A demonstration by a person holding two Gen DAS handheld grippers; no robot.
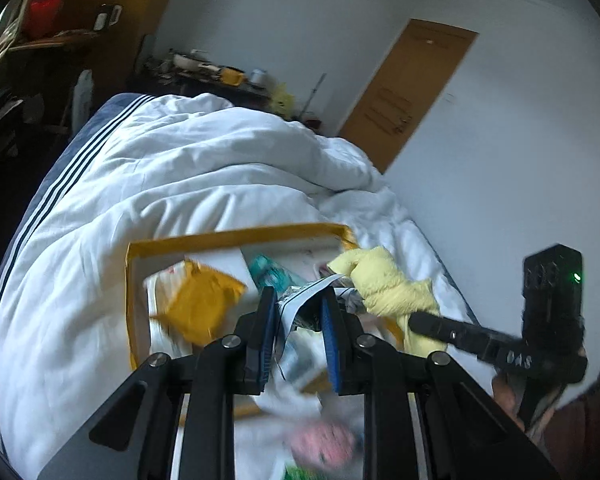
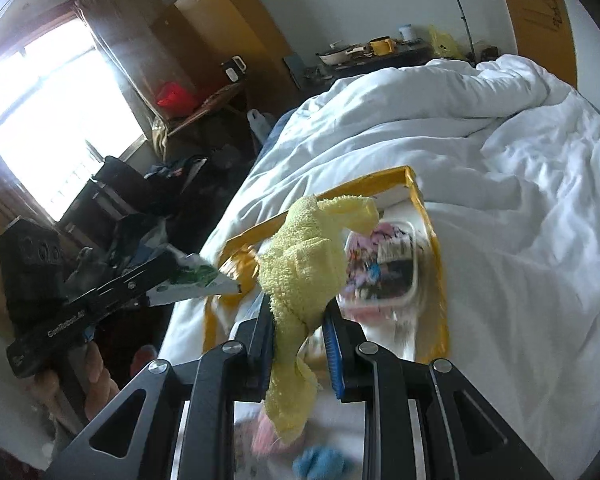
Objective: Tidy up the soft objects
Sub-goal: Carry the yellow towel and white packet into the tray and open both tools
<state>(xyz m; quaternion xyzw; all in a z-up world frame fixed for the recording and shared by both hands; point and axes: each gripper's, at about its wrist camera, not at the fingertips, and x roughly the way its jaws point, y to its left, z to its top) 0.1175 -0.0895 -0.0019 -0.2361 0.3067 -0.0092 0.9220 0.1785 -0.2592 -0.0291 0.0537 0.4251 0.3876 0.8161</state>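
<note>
Yellow terry cloth (image 2: 304, 264) hangs pinched in the right gripper (image 2: 300, 336) above the near yellow-rimmed white box (image 1: 236, 236); the left gripper (image 1: 300, 320) clamps a crumpled printed white packet (image 1: 300, 300), probably for sorting.

Bed (image 1: 80, 168) w/ rumpled white duvet (image 1: 204, 168), yellow-rimmed box (image 1: 236, 236) on top

A box (image 1: 236, 236) sits on the duvet (image 1: 188, 168) of the bed, with packets lying inside it. In the left wrist view the left gripper (image 1: 298, 300) hangs over the box with a plastic packet (image 1: 300, 294) between its pads; just to its right the right gripper (image 1: 416, 320) holds a towel (image 1: 384, 284). Behind the bed a cluttered table (image 2: 380, 56) stands against the wall, a door (image 1: 408, 92) to its right
</note>
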